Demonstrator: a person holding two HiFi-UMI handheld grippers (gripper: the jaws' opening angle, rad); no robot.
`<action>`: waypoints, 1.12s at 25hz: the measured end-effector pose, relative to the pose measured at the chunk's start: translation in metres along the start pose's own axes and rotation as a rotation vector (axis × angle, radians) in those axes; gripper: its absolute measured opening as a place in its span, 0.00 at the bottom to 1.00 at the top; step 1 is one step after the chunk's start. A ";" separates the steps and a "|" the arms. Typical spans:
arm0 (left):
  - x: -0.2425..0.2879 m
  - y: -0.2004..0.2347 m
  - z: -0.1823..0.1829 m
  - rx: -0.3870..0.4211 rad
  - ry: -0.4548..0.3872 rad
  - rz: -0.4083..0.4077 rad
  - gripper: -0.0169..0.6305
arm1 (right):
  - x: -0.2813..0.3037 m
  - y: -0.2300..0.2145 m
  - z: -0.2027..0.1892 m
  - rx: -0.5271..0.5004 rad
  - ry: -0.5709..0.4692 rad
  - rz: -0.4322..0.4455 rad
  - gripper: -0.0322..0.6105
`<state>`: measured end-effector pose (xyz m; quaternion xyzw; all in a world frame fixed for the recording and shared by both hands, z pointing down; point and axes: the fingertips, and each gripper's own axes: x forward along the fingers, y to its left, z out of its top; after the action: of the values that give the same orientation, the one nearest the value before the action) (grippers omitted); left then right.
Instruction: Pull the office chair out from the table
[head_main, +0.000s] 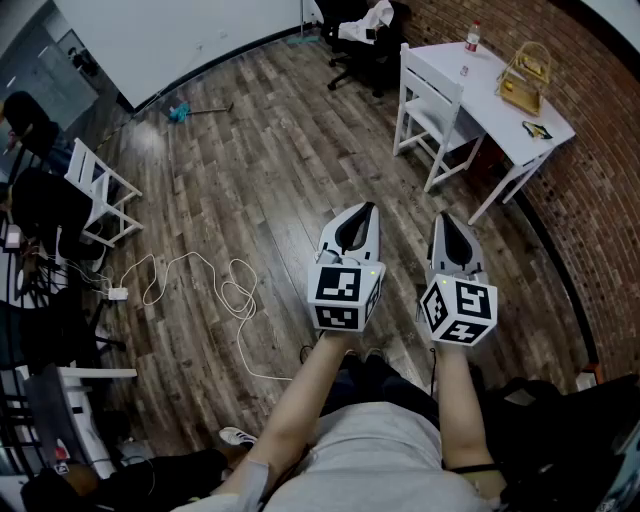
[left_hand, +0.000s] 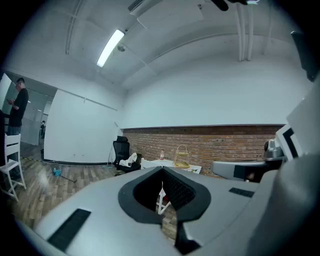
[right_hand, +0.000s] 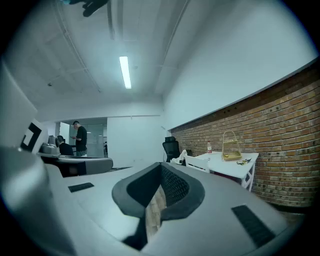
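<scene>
A black office chair (head_main: 362, 38) with a white cloth over it stands at the far end of the room, beside the white table (head_main: 500, 100). It shows small in the left gripper view (left_hand: 121, 150) and the right gripper view (right_hand: 171, 148). My left gripper (head_main: 365, 210) and right gripper (head_main: 447, 220) are held side by side in front of me over the wood floor, far short of the chair. Both point roughly level toward the table. Both are shut with nothing between the jaws, as seen from the left gripper (left_hand: 161, 171) and the right gripper (right_hand: 161, 166).
A white wooden chair (head_main: 432, 100) is tucked at the table's near side. On the table are a yellow wire basket (head_main: 525, 75) and a bottle (head_main: 472, 37). Another white chair (head_main: 100, 190) and a white cable (head_main: 215, 290) lie to the left. People (right_hand: 79, 137) stand far off.
</scene>
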<state>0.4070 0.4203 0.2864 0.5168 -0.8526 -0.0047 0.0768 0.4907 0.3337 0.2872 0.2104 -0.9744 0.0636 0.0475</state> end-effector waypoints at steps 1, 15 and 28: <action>0.001 0.000 0.000 -0.001 -0.001 0.001 0.05 | 0.001 -0.001 0.000 -0.001 0.000 0.001 0.07; 0.019 -0.002 -0.008 0.009 0.014 0.006 0.05 | 0.012 -0.018 -0.004 0.009 -0.004 -0.015 0.07; 0.048 0.008 -0.011 0.010 0.030 0.061 0.05 | 0.046 -0.036 -0.005 0.018 0.008 0.040 0.07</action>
<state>0.3800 0.3827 0.3045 0.4909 -0.8668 0.0096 0.0869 0.4643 0.2828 0.3014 0.1911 -0.9776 0.0743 0.0480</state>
